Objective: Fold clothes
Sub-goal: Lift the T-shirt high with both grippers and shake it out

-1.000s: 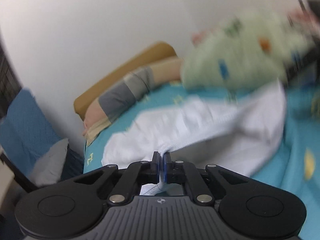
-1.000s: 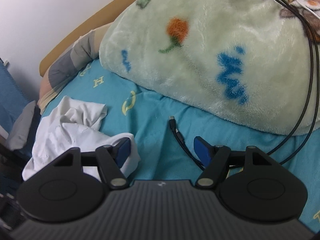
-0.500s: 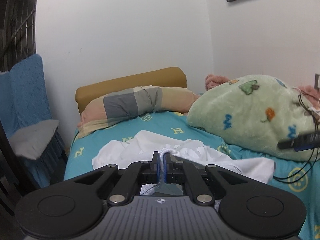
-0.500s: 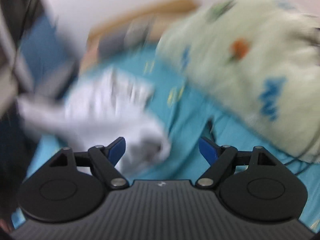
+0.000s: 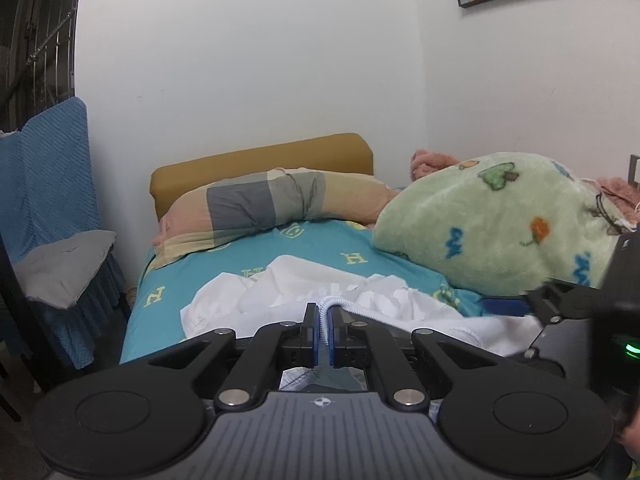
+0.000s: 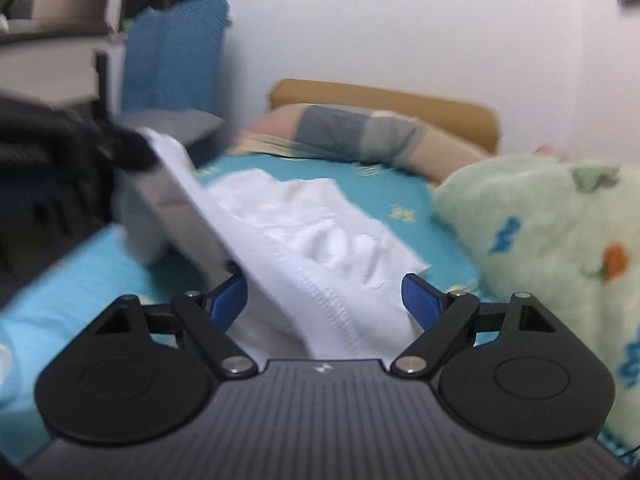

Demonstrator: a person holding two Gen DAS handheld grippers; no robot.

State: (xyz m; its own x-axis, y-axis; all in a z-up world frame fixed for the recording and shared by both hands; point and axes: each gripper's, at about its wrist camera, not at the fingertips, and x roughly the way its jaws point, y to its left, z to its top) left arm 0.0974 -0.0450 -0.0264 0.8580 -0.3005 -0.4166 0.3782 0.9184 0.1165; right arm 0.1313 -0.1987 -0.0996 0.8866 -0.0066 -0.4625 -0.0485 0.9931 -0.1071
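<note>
Pinching white garment (image 5: 400, 312), left gripper (image 5: 323, 320); right gripper (image 6: 324, 300) spread wide.

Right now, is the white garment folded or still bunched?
Bunched, not folded. The white garment lies crumpled on the blue bedsheet, one edge lifted in the shut left gripper; the open right gripper straddles its hem.

White garment (image 5: 304, 292) at centre; turquoise bedsheet (image 5: 324, 240) with yellow letters; pale green blanket (image 5: 492, 224) with blue, orange motifs at right; grey-peach checked pillow (image 5: 272, 204); mustard headboard (image 5: 260, 160).
</note>
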